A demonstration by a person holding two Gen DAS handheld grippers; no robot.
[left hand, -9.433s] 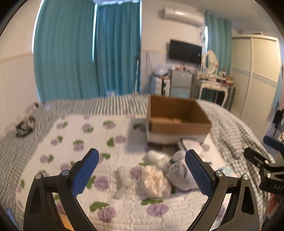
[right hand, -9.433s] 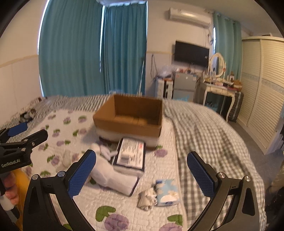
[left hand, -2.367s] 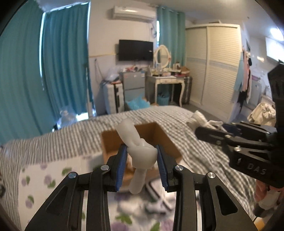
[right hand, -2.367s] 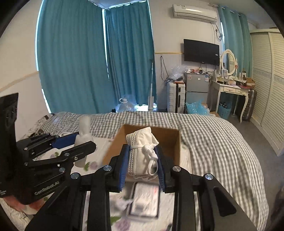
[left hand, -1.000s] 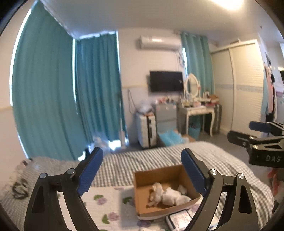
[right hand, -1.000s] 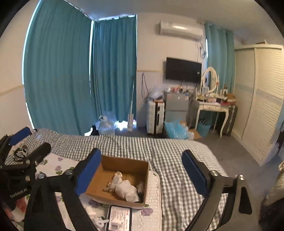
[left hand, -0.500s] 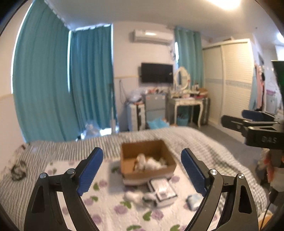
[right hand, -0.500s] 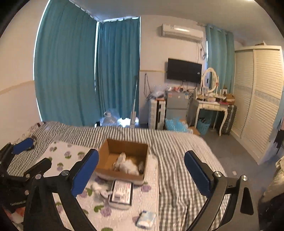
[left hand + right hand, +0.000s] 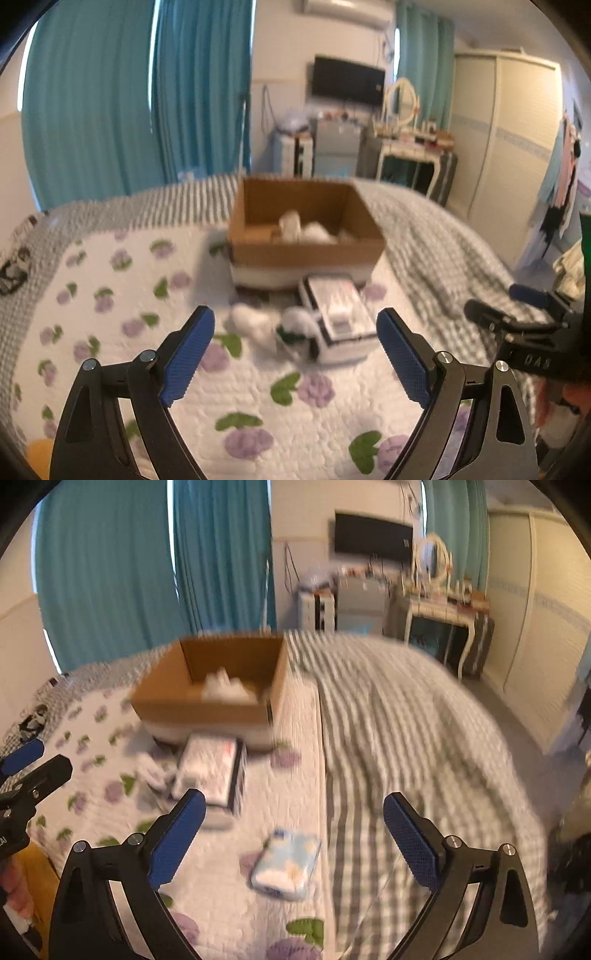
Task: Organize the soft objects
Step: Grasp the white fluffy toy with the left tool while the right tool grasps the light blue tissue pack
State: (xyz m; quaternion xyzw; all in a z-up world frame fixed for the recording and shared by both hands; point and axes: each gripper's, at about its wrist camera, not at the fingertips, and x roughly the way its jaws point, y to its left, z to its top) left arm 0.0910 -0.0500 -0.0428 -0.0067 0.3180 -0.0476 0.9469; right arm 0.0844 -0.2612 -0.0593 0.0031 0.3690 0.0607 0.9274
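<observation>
A brown cardboard box (image 9: 306, 254) stands on the bed and holds white soft bundles (image 9: 303, 230); it also shows in the right wrist view (image 9: 207, 709) with the bundles (image 9: 225, 688) inside. White soft items (image 9: 255, 321) lie on the flowered quilt in front of the box, beside a flat white packet (image 9: 340, 314); they are blurred in the right wrist view (image 9: 151, 770). My left gripper (image 9: 295, 354) is open and empty above the quilt, short of those items. My right gripper (image 9: 293, 840) is open and empty above a light-blue tissue pack (image 9: 286, 864).
The flat packet (image 9: 210, 771) lies in front of the box. The flowered quilt (image 9: 110, 295) covers the bed's left part, a grey checked blanket (image 9: 406, 738) its right. A dressing table (image 9: 410, 155) and wardrobe (image 9: 517, 147) stand beyond the bed. The right gripper's body (image 9: 524, 347) shows at the right.
Both grippers have come down and closer to the bed since half a second ago; the box and the items in front of it look larger. Both stay open and empty.
</observation>
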